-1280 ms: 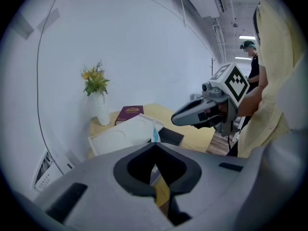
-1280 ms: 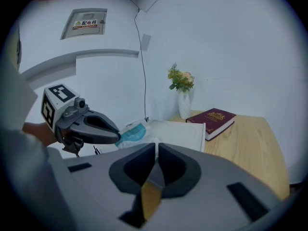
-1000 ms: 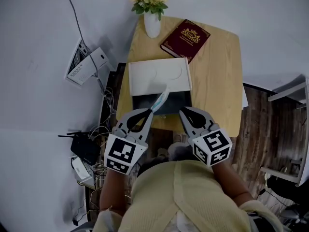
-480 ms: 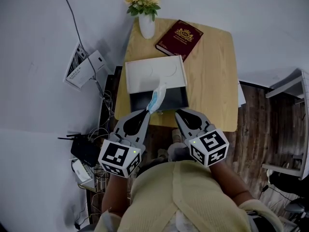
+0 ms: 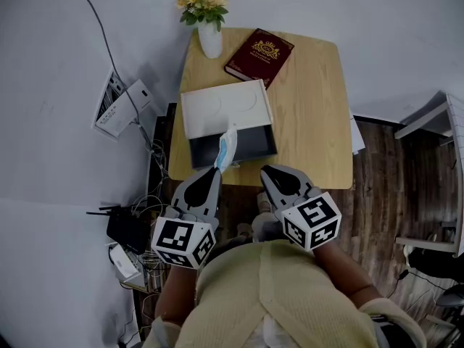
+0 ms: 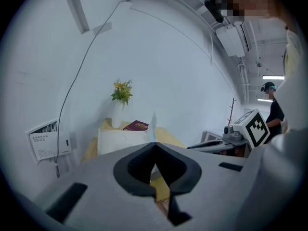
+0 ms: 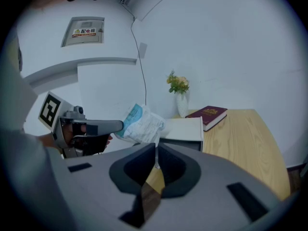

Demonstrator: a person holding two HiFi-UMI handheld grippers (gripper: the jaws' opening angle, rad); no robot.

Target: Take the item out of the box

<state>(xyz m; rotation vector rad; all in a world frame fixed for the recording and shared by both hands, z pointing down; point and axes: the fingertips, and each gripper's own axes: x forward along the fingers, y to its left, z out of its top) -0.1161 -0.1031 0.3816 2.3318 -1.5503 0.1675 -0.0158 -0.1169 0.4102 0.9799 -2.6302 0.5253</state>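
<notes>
On the wooden table (image 5: 312,122) lies the box (image 5: 246,145), dark inside, with its white lid (image 5: 223,107) folded back behind it. My left gripper (image 5: 216,170) is shut on a white-and-blue packet (image 5: 226,148), holding it up over the box's front left part. The left gripper view shows this packet (image 6: 153,125) edge-on, rising from the closed tips. In the right gripper view the packet (image 7: 142,124) hangs crumpled from the left gripper (image 7: 117,125), in front of the box (image 7: 185,129). My right gripper (image 5: 269,170) hovers shut and empty off the table's front edge.
A white vase of flowers (image 5: 209,38) and a dark red book (image 5: 259,52) stand at the table's far end. Left of the table, on the floor, are a router with cables (image 5: 127,227) and a white device (image 5: 116,104). White furniture (image 5: 435,122) stands at the right.
Both grippers have drawn back toward the person. The left one has carried the packet up and toward the box's front edge.
</notes>
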